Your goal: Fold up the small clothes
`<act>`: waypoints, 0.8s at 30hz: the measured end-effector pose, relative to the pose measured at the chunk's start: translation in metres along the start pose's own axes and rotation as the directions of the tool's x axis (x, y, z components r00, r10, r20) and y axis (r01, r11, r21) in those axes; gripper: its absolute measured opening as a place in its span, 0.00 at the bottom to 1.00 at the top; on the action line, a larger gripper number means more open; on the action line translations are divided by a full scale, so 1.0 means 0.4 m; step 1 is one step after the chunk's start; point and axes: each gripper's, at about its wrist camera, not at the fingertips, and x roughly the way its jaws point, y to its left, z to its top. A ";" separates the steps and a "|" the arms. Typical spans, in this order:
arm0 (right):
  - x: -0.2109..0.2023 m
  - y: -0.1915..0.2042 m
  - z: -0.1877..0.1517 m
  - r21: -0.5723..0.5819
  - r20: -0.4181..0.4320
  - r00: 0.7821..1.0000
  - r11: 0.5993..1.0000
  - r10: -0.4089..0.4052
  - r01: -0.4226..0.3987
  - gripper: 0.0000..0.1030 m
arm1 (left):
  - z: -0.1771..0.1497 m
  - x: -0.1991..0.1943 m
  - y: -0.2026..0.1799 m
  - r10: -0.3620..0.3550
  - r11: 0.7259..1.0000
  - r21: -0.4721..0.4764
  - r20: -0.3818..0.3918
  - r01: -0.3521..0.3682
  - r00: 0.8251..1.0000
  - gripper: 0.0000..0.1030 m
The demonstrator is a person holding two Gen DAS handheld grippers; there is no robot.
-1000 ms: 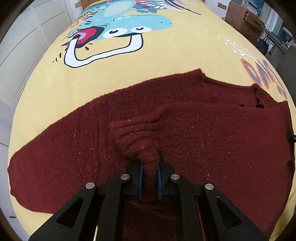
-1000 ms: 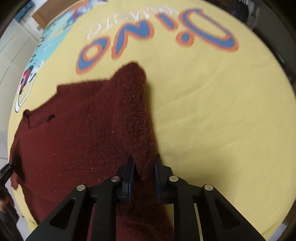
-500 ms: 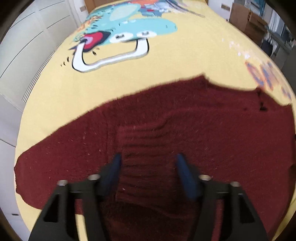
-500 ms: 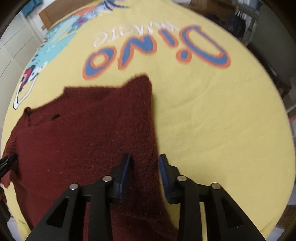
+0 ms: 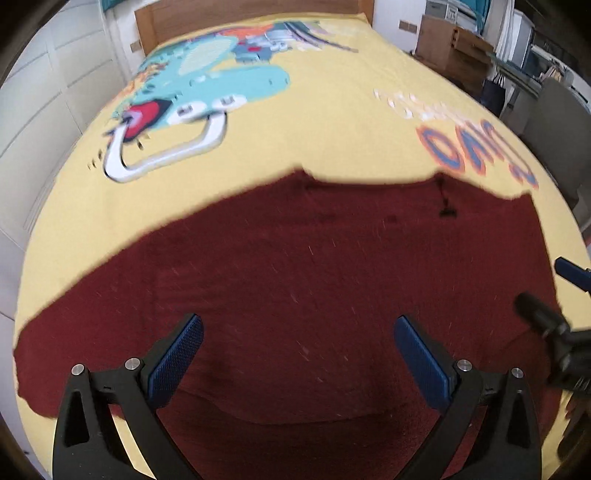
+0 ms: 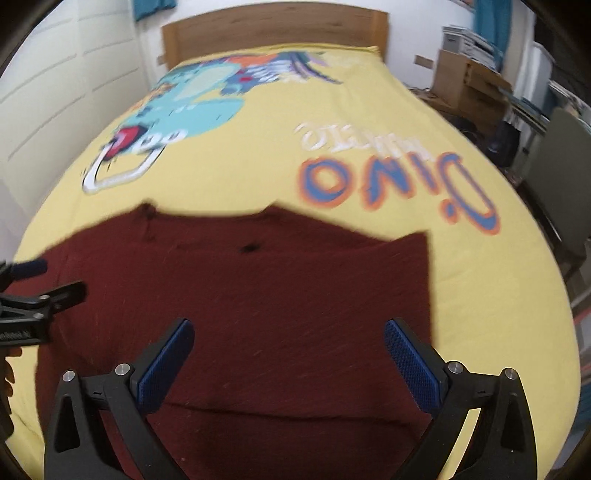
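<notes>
Past the left jaw of the left gripper [image 5: 297,350], a sleeve of the dark red knitted sweater [image 5: 295,280] runs out to the left across the yellow bedspread [image 5: 332,122], which covers the bed and carries a cartoon dinosaur print [image 5: 207,88] well ahead of the jaws. The left gripper's jaws have just been opening and now stand released and wide apart, blue pads [image 5: 177,360] facing each other over the flat body of the sweater, with nothing pinched between them. Ahead of these jaws lies the neckline, with a small dark tag [image 5: 447,211] ahead and to the right. Further right, at the edge of the left wrist view, the right gripper [image 5: 550,295] reaches in over the sweater's right side. In the right wrist view the left gripper shows at the far left edge, over the sweater. The right gripper's jaws have also just been opening and stand released, wide apart, above the sweater without gripping it. A folded edge of the knit crosses just below and between the pads [image 6: 412,369]. To the right of the right jaw the sweater ends in a straight edge on the bedspread, and beyond it, ahead and right, are orange and blue letters [image 6: 399,184]. A wooden headboard [image 6: 273,29] stands far ahead.
</notes>
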 end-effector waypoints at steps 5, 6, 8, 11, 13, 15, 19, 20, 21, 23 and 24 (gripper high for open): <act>0.093 0.049 -0.061 -0.061 -0.047 0.998 0.997 -0.041 0.038 0.99 | -0.068 0.091 -0.010 0.019 0.999 -0.048 -0.064 -0.022 0.998 0.99; 0.104 0.048 -0.072 -0.067 -0.059 0.997 0.997 -0.050 0.046 0.99 | -0.080 0.100 -0.004 0.022 0.998 -0.049 -0.057 -0.025 0.998 0.99; 0.124 0.030 -0.095 -0.066 -0.078 0.995 0.996 -0.061 0.055 0.99 | -0.091 0.091 -0.003 0.025 0.999 -0.041 -0.033 -0.026 0.999 0.99; 0.125 -0.013 -0.105 -0.041 -0.067 0.996 0.997 -0.063 0.060 0.99 | -0.099 0.086 0.011 0.032 0.999 -0.027 -0.016 -0.032 0.999 0.99; 0.121 -0.041 -0.108 -0.023 -0.070 0.996 0.998 -0.063 0.061 0.99 | -0.104 0.088 0.023 0.053 0.998 -0.020 -0.008 -0.053 0.999 0.99; 0.115 -0.069 -0.112 -0.010 -0.068 0.995 0.997 -0.077 0.077 0.99 | -0.107 0.092 0.031 0.061 0.998 -0.013 -0.002 -0.061 0.998 0.99; 0.115 -0.115 -0.120 0.023 -0.067 0.994 0.996 -0.082 0.084 0.99 | -0.114 0.101 0.033 0.054 0.998 -0.015 0.000 -0.054 0.999 0.99; 0.119 -0.117 -0.122 0.025 -0.066 0.995 0.997 -0.078 0.079 0.99 | -0.116 0.101 0.031 0.057 0.998 -0.016 -0.001 -0.057 0.998 0.99; 0.120 -0.115 -0.125 0.022 -0.066 0.995 0.996 -0.079 0.081 0.99 | -0.117 0.100 0.029 0.060 0.998 -0.017 -0.002 -0.060 0.998 0.99; 0.124 -0.117 -0.129 0.024 -0.070 0.994 0.996 -0.086 0.088 0.99 | -0.120 0.099 0.029 0.063 0.998 -0.017 0.007 -0.063 0.998 0.99; 0.125 -0.117 -0.128 0.034 -0.076 0.993 0.996 -0.085 0.088 0.99 | -0.120 0.101 0.030 0.062 0.998 -0.018 0.005 -0.062 0.998 0.99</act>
